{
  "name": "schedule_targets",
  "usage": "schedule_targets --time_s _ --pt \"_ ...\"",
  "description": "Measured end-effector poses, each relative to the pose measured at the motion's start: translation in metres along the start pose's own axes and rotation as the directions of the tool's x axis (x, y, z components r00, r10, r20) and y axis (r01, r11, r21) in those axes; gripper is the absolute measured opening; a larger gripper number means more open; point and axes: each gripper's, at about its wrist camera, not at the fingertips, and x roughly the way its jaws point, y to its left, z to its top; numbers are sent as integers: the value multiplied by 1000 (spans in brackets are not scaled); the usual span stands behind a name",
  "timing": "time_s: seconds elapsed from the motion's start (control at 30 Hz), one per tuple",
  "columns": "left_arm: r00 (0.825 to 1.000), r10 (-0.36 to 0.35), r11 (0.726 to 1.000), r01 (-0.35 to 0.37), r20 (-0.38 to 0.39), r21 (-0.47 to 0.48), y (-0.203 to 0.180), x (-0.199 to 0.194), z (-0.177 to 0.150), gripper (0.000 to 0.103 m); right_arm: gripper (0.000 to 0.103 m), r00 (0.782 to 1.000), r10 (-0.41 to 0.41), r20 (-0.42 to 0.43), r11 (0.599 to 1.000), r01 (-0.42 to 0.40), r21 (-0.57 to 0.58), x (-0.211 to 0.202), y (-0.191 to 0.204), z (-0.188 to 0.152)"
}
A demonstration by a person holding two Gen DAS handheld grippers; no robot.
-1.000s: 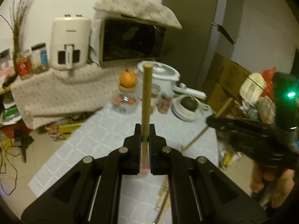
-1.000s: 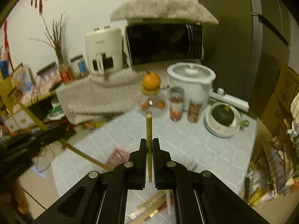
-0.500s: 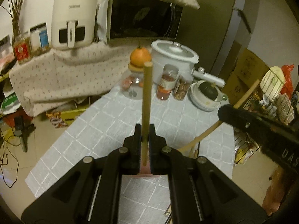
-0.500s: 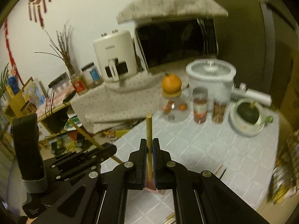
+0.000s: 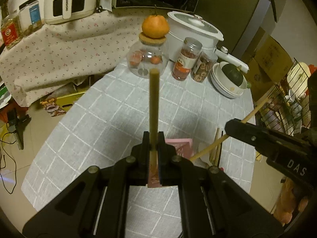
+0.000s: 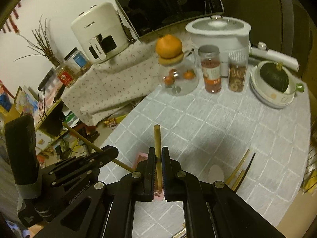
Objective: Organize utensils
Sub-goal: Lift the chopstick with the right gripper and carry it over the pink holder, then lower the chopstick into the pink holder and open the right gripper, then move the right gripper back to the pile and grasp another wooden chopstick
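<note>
My left gripper point(image 5: 154, 136) is shut on a wooden chopstick point(image 5: 153, 107) that points up and away from the jaws. My right gripper point(image 6: 158, 151) is shut on a second wooden chopstick point(image 6: 157, 138). Both hover over a pink box point(image 5: 181, 146) on the grey checked tablecloth point(image 5: 111, 123); the same pink box point(image 6: 141, 159) lies just behind the right jaws. In the left wrist view the right gripper point(image 5: 230, 127) comes in from the right, its chopstick point(image 5: 255, 109) slanting across. In the right wrist view the left gripper point(image 6: 111, 150) sits at lower left. Loose chopsticks point(image 6: 239, 168) lie beside a white spoon point(image 6: 217, 173).
At the table's far side stand a glass jar point(image 5: 147, 61) topped with an orange, two snack jars point(image 5: 186, 59), a white pot point(image 5: 195, 31) and stacked bowls point(image 5: 227, 87) holding a green squash. A wire rack point(image 5: 293, 103) stands off the table's right edge.
Both grippers have come down toward the table and tilted further downward, each keeping its chopstick. The pink box and the loose chopsticks have come into view under them.
</note>
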Motion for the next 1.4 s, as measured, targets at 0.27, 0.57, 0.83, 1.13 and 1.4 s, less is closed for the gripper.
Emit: schedule_targets --time_s 0.27,0.57,0.83,1.13,1.4 --pt "997 -35 999 35 63 -13 -1 1 3 12 8 1000 1 -7 1000 -1 20 8 -1 -1" --pt "990 -47 995 59 133 -82 6 -17 4 56 27 999 12 47 998 -15 64 -15 -18 5" --pt "996 7 995 1 85 -96 1 -35 -15 82 50 998 -15 68 998 11 58 -49 -37 -8" --pt "997 75 993 -75 -3 -87 -4 -44 -49 92 63 992 -126 -12 989 127 77 -58 -80 -43" --pt "992 39 991 -53 -119 -119 -2 -24 -76 93 65 965 -163 -206 979 184 89 -17 -104 -83"
